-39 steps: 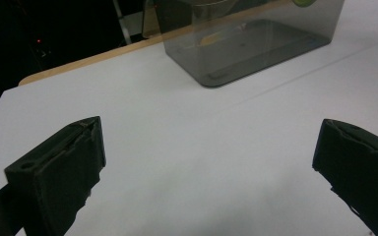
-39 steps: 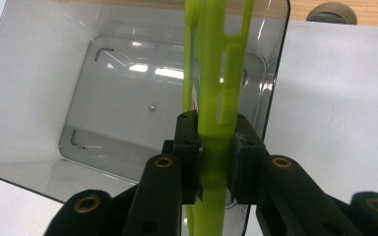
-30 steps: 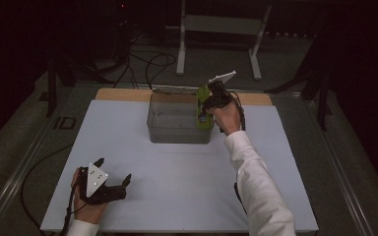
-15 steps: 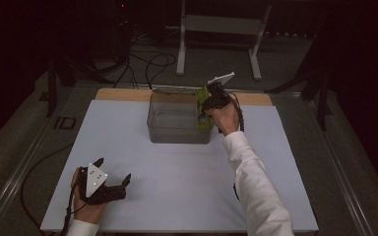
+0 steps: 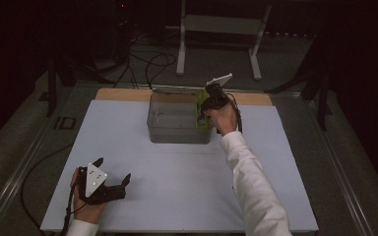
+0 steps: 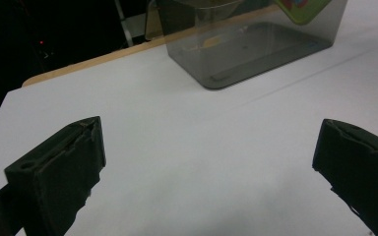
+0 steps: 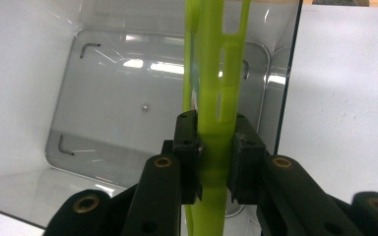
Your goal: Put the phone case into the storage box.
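A clear smoky plastic bin [image 5: 163, 129] stands at the back middle of the white table. My right gripper [image 5: 210, 101] hangs over the bin's right end, shut on a flat lime-green plastic piece [image 5: 202, 114] held on edge. In the right gripper view the green piece [image 7: 215, 88] runs up between the black pads [image 7: 186, 147], over the bin's bare floor [image 7: 128, 123]. My left gripper [image 5: 109, 178] rests at the table's front left, jaws wide apart. In the left gripper view its fingers [image 6: 64, 162] have nothing between them, and the bin [image 6: 236, 54] stands far ahead.
The white tabletop [image 5: 177, 187] stretches between the bin and the front edge. A wooden board edge [image 5: 123, 94] runs along the back. Behind the table stand a white metal frame [image 5: 219, 29] and loose cables [image 5: 147, 64] on the dark floor.
The right gripper with the green piece has shifted slightly over the bin's right end. The left gripper has stayed where it was.
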`<move>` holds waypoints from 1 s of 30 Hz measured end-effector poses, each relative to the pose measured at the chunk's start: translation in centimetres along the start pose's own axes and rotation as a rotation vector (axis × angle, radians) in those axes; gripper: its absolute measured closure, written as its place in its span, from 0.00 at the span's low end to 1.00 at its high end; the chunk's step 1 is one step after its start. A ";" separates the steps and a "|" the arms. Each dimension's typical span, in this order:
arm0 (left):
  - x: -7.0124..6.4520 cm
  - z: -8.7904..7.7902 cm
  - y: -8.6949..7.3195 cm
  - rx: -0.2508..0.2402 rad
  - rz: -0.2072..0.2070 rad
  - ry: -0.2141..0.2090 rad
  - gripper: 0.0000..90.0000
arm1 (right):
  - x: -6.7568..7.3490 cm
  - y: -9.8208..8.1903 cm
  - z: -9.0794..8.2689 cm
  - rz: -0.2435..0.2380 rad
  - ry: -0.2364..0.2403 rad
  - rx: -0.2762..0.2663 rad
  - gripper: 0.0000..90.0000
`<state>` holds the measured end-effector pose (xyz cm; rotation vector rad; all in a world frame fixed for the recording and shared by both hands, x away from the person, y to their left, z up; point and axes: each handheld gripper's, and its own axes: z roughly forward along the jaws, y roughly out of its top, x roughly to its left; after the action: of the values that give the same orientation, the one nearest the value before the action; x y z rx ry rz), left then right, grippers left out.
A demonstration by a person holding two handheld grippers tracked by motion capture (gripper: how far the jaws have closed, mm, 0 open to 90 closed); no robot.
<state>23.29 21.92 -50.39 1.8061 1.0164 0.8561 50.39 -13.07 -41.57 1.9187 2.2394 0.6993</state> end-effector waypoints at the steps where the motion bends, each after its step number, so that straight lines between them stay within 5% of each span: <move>1: 0.0 0.0 0.0 0.001 0.000 0.000 0.00 | 0.0 0.0 0.1 -0.001 -0.002 -0.001 0.86; 30: 0.0 0.0 0.0 0.001 -0.002 -0.001 0.00 | -0.1 -0.2 1.3 0.025 -0.013 0.025 0.86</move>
<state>23.32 21.96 -50.41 1.8053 1.0183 0.8537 50.74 -12.85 -42.84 1.9601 2.2311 0.6631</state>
